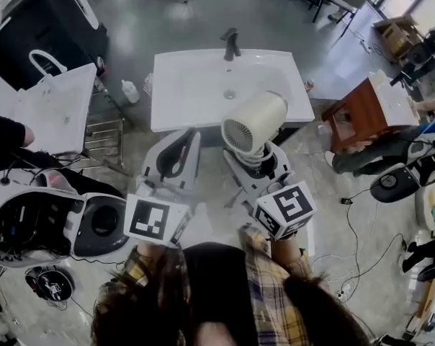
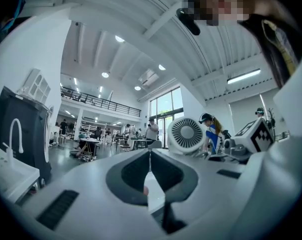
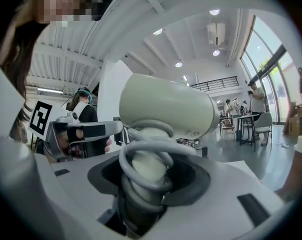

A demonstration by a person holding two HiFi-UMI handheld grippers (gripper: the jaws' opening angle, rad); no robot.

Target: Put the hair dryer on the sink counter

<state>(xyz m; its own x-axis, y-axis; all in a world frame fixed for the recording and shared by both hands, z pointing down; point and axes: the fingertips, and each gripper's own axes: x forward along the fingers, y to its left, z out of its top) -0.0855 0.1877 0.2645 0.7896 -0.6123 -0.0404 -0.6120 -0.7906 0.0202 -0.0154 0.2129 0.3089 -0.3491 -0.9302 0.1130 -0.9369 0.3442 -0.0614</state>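
**Plaid shirt, two grippers, and a hair dryer held at the sink counter's front edge**

Dark hair and a plaid shirt fill the bottom of the head view, closest to the lens. Just beyond them sit the two marker cubes, one on each gripper.

The right gripper points roughly level toward the sink counter. Its jaws stand apart and pinch the handle of the hair dryer, with the grey cord wound in loops round that handle between them. The cream barrel rides above the jaws, clear of any surface. Its round grille faces back toward the person, and its nozzle end points away and to the right. From the head view the barrel overlaps the front right edge of the counter. Whether it hangs over the counter or just short of it I cannot tell.

The left gripper is beside it, near but not touching, and also level. Its jaws are pressed together with nothing between them. The dryer's grille shows at the right of the left gripper view.

The counter is white, with a basin sunk in it, a drain at the middle and a dark tap at the far edge. A small white bottle stands on the floor near its left side. Farther left is a second white basin with a curved white tap. A brown wooden cabinet stands to the right.
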